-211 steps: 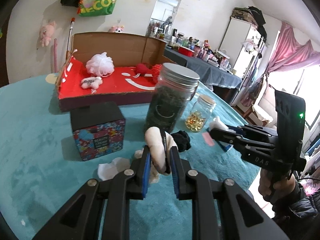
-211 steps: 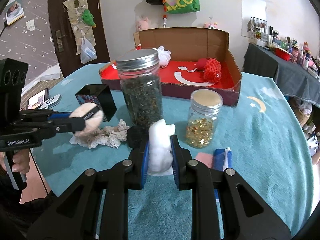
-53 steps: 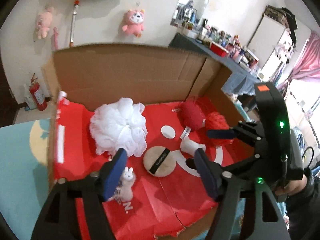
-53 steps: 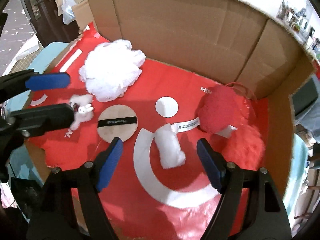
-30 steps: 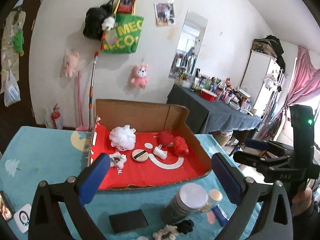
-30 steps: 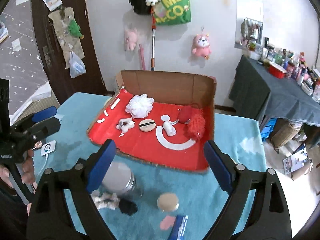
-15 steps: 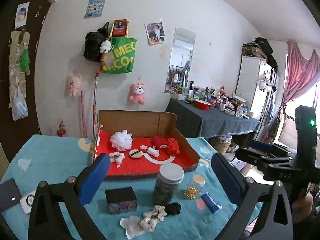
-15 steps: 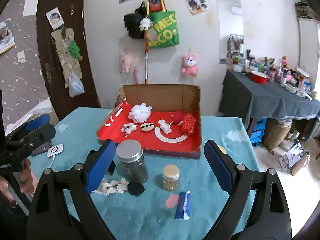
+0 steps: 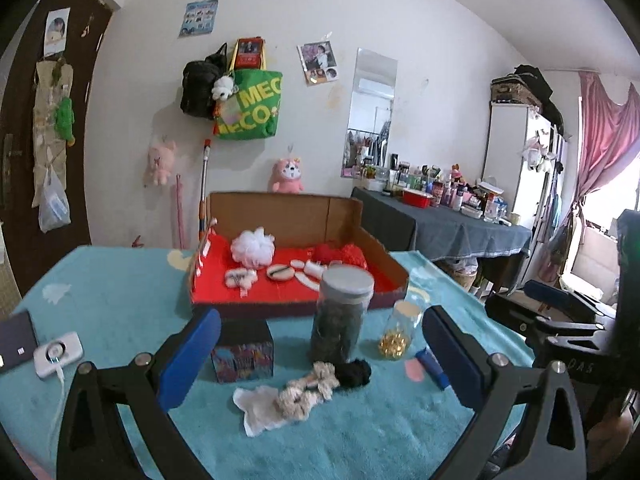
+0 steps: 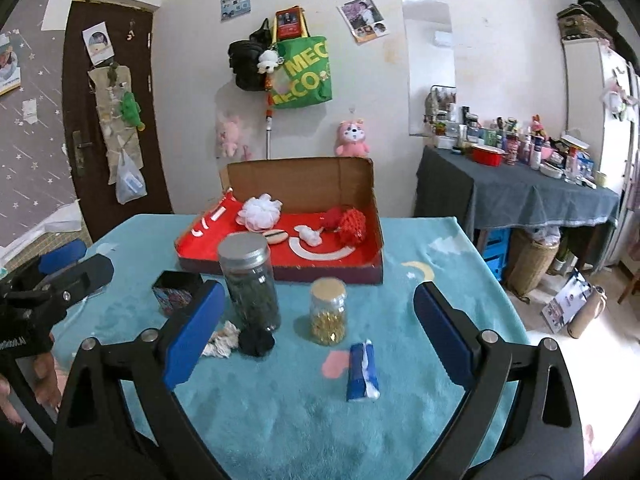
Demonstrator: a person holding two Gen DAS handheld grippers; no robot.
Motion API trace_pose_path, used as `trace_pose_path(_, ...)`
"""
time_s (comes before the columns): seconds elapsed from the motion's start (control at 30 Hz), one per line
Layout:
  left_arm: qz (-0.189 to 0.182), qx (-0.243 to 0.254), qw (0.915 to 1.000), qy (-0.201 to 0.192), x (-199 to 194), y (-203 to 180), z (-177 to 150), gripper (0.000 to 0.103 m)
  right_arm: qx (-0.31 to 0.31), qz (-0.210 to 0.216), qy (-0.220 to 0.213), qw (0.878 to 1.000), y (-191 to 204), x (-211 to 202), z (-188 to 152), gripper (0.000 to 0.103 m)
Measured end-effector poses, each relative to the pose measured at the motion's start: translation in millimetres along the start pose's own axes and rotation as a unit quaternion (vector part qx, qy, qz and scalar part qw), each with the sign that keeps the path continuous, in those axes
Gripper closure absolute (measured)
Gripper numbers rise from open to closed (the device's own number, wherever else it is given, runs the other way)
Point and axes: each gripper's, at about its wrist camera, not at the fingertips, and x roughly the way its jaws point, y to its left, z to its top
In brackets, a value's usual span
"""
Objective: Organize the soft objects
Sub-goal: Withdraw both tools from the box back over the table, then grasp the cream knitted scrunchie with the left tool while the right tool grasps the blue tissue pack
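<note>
Only in the left wrist view: white phone-like gadget (image 9: 58, 354) on a cable at the table's near left, and a white cloth scrap (image 9: 260, 410) beside the cream lace scrunchie (image 9: 308, 386) and black scrunchie (image 9: 353, 373). Only in the right wrist view: blue packet (image 10: 363, 372) in full, near right of the small jar. Left gripper (image 9: 320, 356) spread wide, nothing between the blue pads; right gripper (image 10: 318, 332) likewise wide apart and empty. Counted: 2 jars, tall dark jar (image 10: 250, 282) and small jar of gold beads (image 10: 329, 312); 1 patterned black box (image 9: 243, 350); 1 cardboard box (image 10: 296, 184) at the far side of the teal table (image 10: 440, 280). Inside on red lining: 1 white mesh puff (image 10: 260, 212), 1 round powder puff (image 10: 275, 236), 1 white plush bit (image 10: 310, 235), 2 red soft items (image 10: 348, 224). Tall jar partly blocking the near scrunchies from the box
</note>
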Motion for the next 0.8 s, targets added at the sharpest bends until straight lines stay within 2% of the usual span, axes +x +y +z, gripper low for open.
trace_pose_path(0.1, 0.007, -0.001, 0.9999, 0.008, 10, 1, -18, 0.0, 0.003, -0.011, 0.0, 1.0, 1, 8, -17, 0.006)
trace_pose_path(0.43, 0.039, -0.005, 0.9972, 0.063, 47, 6, -71, 0.0, 0.027, -0.024, 0.064, 0.997, -6, 57, -70, 0.006)
trace_pose_path(0.6, 0.046, -0.009, 0.9952, 0.087, 60, 10, -86, 0.0, 0.03, -0.03, 0.092, 0.995, -6, 76, -92, 0.006)
trace_pose_path(0.8, 0.051, -0.005, 0.9934, 0.103, 66, 12, -94, 0.0, 0.037, -0.028, 0.109, 0.993, -9, 87, -99, 0.006)
